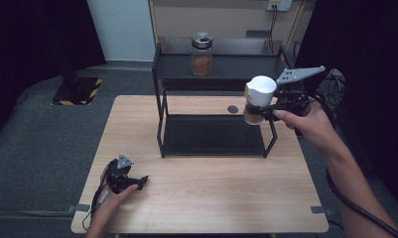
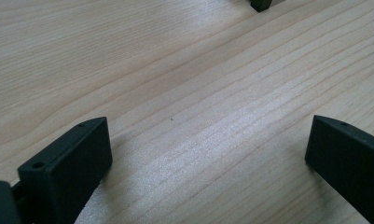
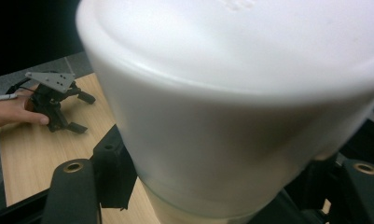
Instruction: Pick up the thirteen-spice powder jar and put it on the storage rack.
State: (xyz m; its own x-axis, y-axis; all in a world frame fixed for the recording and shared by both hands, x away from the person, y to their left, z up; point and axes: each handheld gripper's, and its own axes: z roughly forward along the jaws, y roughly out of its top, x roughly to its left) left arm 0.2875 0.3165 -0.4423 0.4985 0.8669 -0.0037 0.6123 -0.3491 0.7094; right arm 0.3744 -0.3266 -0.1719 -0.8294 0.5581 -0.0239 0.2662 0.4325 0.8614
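- The right gripper (image 1: 260,113) holds a white-lidded jar (image 1: 258,100) in the air, just in front of the top shelf edge of the black rack (image 1: 216,67), at the rack's right end.
- Its fingers (image 3: 111,172) are clamped on the jar's sides below the lid; in the right gripper view the broad white lid (image 3: 231,88) looms large between them, with a strip of clear glass under it.
- The jar stands roughly upright in the grip, brownish contents showing in its lower part in the high view.
- The person's right hand (image 1: 310,121) carries that gripper beside the rack's right front post, with a cable trailing down along the forearm.
- A second jar (image 1: 202,54) with a dark lid and brown contents stands on the rack's top shelf, left of the held jar and well apart from it.
- The rack's lower shelf (image 1: 214,135) is a dark flat panel on the wooden surface (image 1: 211,193).
- The left gripper (image 1: 129,182) rests on the surface, well in front of the rack's left front post, under the person's left hand (image 1: 109,201).
- Its fingers (image 2: 70,163) stand wide apart with bare wood between them, gripping nothing.
- A small dark round spot (image 1: 232,109) lies on the surface behind the rack's lower shelf.
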